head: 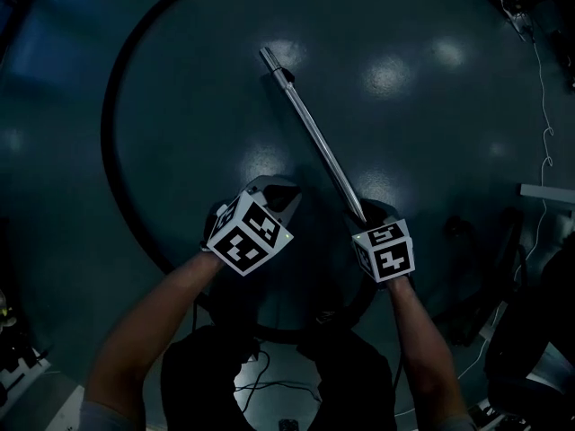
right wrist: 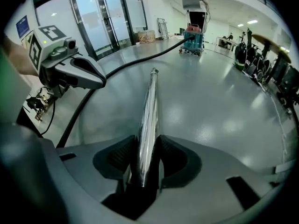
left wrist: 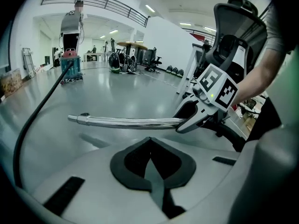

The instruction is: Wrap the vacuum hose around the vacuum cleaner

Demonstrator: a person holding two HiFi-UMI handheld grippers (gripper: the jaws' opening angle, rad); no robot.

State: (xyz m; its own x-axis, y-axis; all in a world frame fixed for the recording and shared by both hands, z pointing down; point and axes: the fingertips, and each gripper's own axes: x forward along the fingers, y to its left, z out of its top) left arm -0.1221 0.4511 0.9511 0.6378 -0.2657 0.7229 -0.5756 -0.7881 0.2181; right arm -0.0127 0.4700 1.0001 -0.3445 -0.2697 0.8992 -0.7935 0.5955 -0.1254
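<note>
A long chrome vacuum wand (head: 314, 133) slants up from my right gripper (head: 364, 212), which is shut on its near end; the tube runs straight out between the pads (right wrist: 148, 111). A black hose (head: 112, 133) sweeps in a wide arc over the dark floor, leading to the teal and red vacuum cleaner (right wrist: 194, 36) far off, also visible as the vacuum cleaner (left wrist: 70, 64). My left gripper (head: 278, 191) hovers just left of the wand, jaws shut with nothing between them (left wrist: 150, 160). The right gripper (left wrist: 187, 120) shows holding the wand (left wrist: 126, 122).
Glass doors (right wrist: 103, 17) stand at the left of the hall. An office chair (left wrist: 233, 27) and a white frame are close on the right. Loose cables (head: 260, 375) lie by the person's feet. A white shelf edge (head: 548, 191) juts in at right.
</note>
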